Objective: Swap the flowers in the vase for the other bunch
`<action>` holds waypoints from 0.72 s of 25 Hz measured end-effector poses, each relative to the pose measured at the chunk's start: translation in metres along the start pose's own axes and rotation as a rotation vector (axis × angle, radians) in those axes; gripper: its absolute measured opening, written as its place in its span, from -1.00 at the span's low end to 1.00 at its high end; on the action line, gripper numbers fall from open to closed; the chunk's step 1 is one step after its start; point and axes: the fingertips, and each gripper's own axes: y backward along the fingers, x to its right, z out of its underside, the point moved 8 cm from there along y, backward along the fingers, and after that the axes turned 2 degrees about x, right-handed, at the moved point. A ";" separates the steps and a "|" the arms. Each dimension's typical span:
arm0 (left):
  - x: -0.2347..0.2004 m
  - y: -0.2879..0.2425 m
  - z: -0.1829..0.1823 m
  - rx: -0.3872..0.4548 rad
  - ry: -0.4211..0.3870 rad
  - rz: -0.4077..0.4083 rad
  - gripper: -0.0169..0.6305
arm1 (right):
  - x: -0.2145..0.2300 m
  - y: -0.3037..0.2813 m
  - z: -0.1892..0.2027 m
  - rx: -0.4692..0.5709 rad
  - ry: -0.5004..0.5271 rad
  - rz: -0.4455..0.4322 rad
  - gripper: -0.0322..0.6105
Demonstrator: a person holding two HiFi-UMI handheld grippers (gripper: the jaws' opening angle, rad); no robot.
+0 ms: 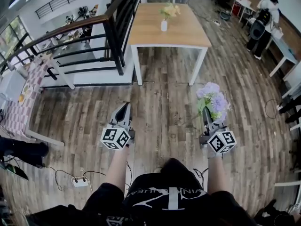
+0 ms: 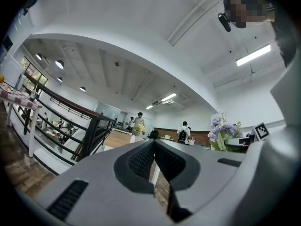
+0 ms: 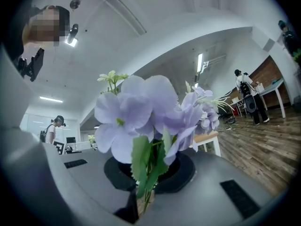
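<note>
The right gripper (image 1: 206, 114) is clamping the purple bunch (image 1: 212, 99) by its stems, the left gripper (image 1: 125, 106) is hanging closed and empty, and the vase (image 1: 164, 26) of yellow flowers (image 1: 170, 10) is standing on the far table (image 1: 186, 32) beside a black railing (image 1: 114, 39).

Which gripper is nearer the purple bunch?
Right. The right gripper is shut on the stems of the purple bunch; the left gripper, shut and empty, is apart, to its left.

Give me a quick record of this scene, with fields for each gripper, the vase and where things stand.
left gripper: shut, empty
right gripper: shut on the stems of the purple bunch
vase: white, upright on the wooden table, holding yellow flowers
stage: swap not yet begun; table lies across the floor ahead
</note>
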 end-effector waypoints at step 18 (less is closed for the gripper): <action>-0.056 -0.150 0.006 -0.002 0.014 -0.029 -0.92 | 0.102 -0.145 -0.010 -0.002 -0.053 0.012 -0.75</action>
